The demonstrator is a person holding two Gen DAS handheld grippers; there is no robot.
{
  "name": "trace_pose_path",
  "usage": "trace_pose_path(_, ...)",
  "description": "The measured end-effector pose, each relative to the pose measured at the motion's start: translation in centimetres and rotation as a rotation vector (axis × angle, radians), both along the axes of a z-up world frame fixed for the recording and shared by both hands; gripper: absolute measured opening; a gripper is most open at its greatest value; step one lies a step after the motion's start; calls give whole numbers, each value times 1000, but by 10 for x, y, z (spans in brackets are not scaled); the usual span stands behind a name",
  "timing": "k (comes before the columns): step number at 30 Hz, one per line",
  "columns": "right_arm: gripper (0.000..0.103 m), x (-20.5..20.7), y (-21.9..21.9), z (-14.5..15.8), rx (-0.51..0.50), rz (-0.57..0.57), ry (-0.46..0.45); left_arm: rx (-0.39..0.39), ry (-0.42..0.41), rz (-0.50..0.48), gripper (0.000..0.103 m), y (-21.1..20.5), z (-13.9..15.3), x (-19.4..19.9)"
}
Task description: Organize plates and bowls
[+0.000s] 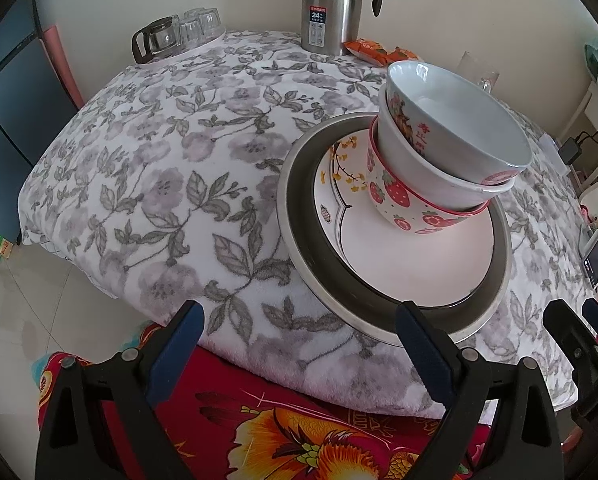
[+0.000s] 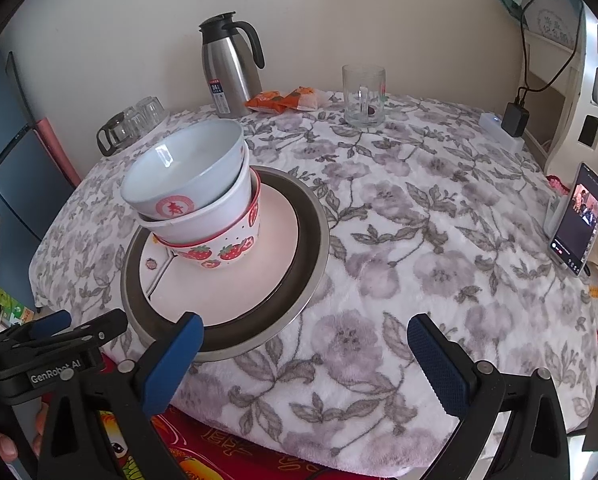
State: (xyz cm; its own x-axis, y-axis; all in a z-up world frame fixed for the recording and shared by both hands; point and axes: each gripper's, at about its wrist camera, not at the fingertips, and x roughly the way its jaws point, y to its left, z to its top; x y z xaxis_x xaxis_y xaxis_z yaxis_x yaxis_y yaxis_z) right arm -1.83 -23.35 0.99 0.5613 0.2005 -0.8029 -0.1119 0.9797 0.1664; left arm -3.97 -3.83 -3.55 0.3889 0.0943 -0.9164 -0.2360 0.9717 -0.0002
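Note:
A stack stands near the table's front edge: a steel-rimmed plate (image 1: 299, 216) (image 2: 311, 248) holds a white flowered plate (image 1: 399, 264) (image 2: 235, 280). On it sit three nested bowls: a strawberry bowl (image 1: 399, 200) (image 2: 227, 252), a white bowl (image 1: 419, 160) (image 2: 219, 216) and a top white bowl with a red seal (image 1: 459, 120) (image 2: 179, 176). The bowl stack leans. My left gripper (image 1: 299, 344) is open and empty just before the plate's front rim. My right gripper (image 2: 305, 356) is open and empty, right of the plate; it also shows in the left wrist view (image 1: 579, 332).
A floral cloth (image 1: 159, 180) (image 2: 419, 220) covers the table. At the back stand a steel thermos (image 1: 331, 4) (image 2: 231, 68), a glass tray with a pot and cups (image 1: 175, 36) (image 2: 131, 124), snack packets (image 2: 287, 100) and a glass mug (image 2: 363, 96). A phone (image 2: 579, 220) stands at the right.

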Motion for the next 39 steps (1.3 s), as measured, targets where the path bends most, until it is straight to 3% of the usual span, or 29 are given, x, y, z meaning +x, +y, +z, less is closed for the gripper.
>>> trace_pose_path(39,103,0,2,-2,-3,2,5,20,-15,6,96,0,3,-1)
